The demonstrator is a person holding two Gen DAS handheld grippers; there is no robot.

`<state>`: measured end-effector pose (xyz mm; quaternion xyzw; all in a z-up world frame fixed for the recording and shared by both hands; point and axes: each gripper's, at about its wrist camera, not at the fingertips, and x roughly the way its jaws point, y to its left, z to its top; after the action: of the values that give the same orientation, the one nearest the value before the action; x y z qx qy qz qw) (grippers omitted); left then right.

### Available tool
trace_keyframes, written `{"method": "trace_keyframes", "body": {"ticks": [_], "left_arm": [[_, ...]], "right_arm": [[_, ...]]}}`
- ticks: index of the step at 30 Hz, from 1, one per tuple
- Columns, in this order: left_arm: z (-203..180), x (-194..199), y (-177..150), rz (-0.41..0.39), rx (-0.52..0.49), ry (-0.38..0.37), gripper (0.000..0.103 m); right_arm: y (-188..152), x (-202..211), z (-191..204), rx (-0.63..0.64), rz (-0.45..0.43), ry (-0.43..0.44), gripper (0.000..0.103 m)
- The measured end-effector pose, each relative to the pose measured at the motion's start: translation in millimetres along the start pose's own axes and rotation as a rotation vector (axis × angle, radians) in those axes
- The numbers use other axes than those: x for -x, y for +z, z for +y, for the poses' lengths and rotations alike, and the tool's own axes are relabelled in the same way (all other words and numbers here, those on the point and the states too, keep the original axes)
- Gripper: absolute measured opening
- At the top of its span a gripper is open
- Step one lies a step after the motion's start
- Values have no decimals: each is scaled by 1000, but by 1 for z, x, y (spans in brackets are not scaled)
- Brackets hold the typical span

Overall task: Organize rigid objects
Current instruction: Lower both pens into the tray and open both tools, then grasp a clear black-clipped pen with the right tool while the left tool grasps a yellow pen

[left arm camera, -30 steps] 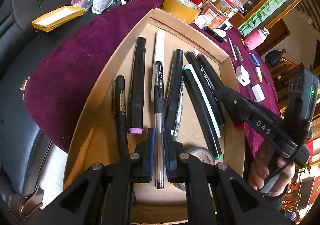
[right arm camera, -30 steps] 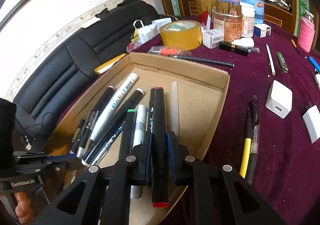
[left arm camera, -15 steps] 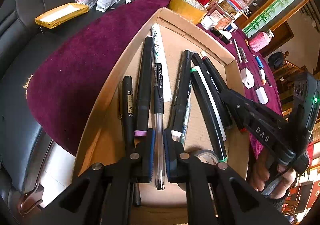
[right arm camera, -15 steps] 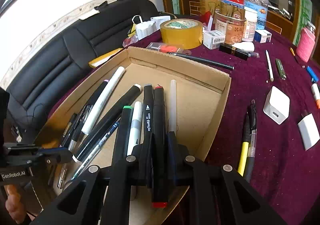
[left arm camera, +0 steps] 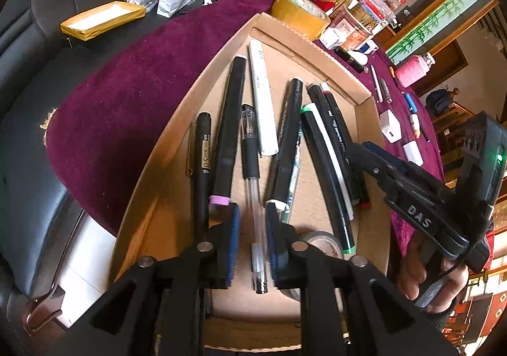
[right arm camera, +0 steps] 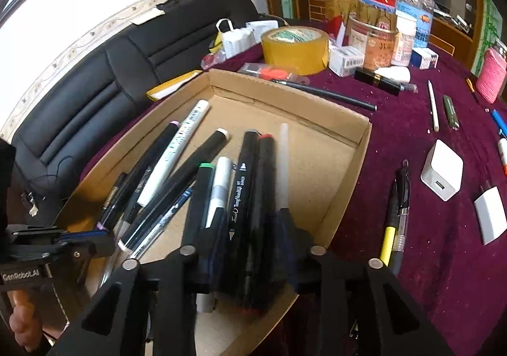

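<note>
A shallow cardboard tray [left arm camera: 364,121] [right arm camera: 345,165] on the purple cloth holds several pens and markers side by side. My left gripper [left arm camera: 251,223] is open, its blue pads on either side of a clear gel pen [left arm camera: 252,184] that lies in the tray. My right gripper [right arm camera: 250,223] is open over the tray's near corner, with a black red-capped marker [right arm camera: 264,197] lying between its fingers. The right gripper also shows in the left wrist view [left arm camera: 358,150].
A roll of grey tape [left arm camera: 323,242] lies in the tray's near corner. On the cloth to the right are a yellow and a black pen [right arm camera: 396,216], white chargers [right arm camera: 442,173], and more pens. A tan tape roll [right arm camera: 294,45] and jars stand behind the tray.
Both grippers have opened: the left has let go of the clear gel pen and the right has let go of the black red-capped marker. Both items now lie in the tray.
</note>
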<state>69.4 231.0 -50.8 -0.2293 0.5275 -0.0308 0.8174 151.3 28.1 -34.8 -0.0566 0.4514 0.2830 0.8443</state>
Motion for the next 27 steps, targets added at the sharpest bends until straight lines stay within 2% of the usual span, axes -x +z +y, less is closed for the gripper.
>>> {"method": "trace_keyframes", "body": {"ticks": [2,3,4,11,13,17,23,25,27], "left_arm": [[-4,3,-3,-13,-12,2,32],[-5,6,-5,-30,-16,6,41],[-8,9,-7,-50,-19,8,45],[-53,23,-22,-134,-97,-58,47],[-72,24,-26,-156,-130,-64,51],[-101,21,-34,-160,-184,-122,55],[-127,14,-47,-142,-251,-125,55],[-130,12,-50,-134,-263,-125,55],[-131,11,-53,-130,-260,-123,55]], "right_arm": [[-3,10,-2,-6,-34,11,40],[-5,17,-4,-16,-52,23,41],[-8,24,-8,-29,-68,33,41],[-40,78,-61,-203,-178,76,41],[-48,86,-77,-254,-186,66,41],[-57,85,-103,-338,-159,63,41],[-52,62,-117,-352,-96,13,39],[-46,53,-118,-347,-71,-13,30],[-40,42,-119,-333,-45,-16,26]]}}
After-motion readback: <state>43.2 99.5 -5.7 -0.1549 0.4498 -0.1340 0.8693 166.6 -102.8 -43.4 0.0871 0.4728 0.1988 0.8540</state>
